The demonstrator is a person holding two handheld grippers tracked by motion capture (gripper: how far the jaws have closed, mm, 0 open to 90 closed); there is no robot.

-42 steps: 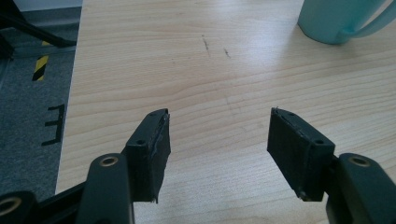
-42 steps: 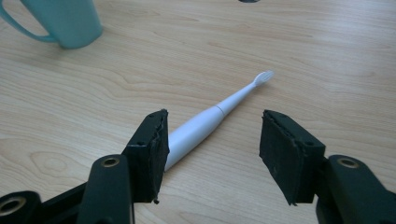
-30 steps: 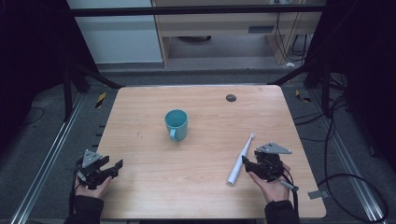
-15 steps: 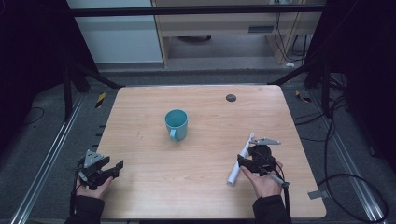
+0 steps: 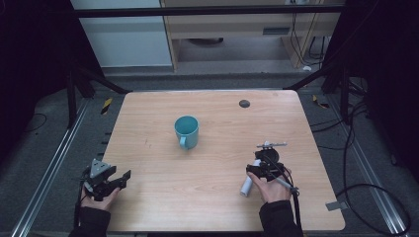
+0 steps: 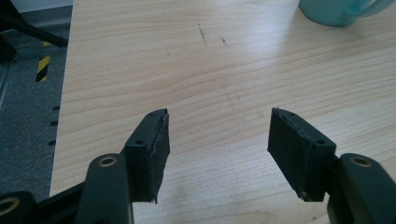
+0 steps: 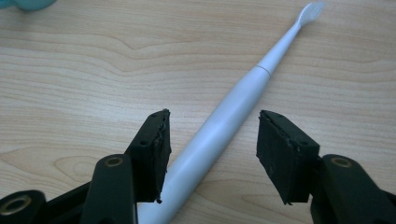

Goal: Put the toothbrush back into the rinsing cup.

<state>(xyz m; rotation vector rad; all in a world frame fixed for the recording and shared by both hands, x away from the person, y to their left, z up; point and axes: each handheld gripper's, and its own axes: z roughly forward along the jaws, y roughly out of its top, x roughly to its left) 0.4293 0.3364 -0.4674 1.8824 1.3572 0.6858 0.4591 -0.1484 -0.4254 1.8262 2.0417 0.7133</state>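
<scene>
Two black jaws of the right claw (image 7: 211, 154) stand apart, straddling the white toothbrush (image 7: 233, 116) without pressing it; it lies flat on the counter (image 5: 217, 197), bristles pointing away. Off at the near left corner, the left claw (image 6: 217, 154) gapes empty.

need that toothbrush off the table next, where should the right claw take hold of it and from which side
Grip the thick white handle of the toothbrush, not the thin neck: it lies flat on the table, already between the open jaws of the right claw. Come straight down from above, jaws across its width.
</scene>
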